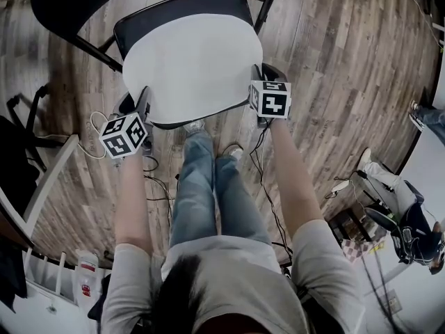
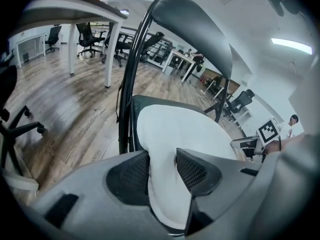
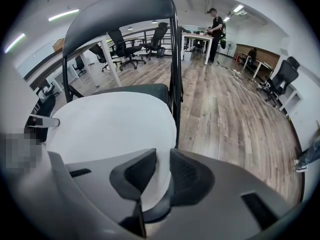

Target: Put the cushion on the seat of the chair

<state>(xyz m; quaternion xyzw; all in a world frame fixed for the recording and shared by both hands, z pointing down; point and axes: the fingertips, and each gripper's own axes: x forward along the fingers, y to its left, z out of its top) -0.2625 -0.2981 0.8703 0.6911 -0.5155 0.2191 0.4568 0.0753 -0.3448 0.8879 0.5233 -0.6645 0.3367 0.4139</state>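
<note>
The left gripper (image 2: 162, 158) has its jaws on the near left edge of the white cushion (image 1: 191, 65), and the padding fills the gap, pinched between both pads. The cushion lies flat on the black seat (image 1: 182, 7) of the chair (image 1: 66, 5), covering most of it. At the near right edge the right gripper (image 3: 161, 160) has its jaws clamped narrowly on the cushion's rim
</note>
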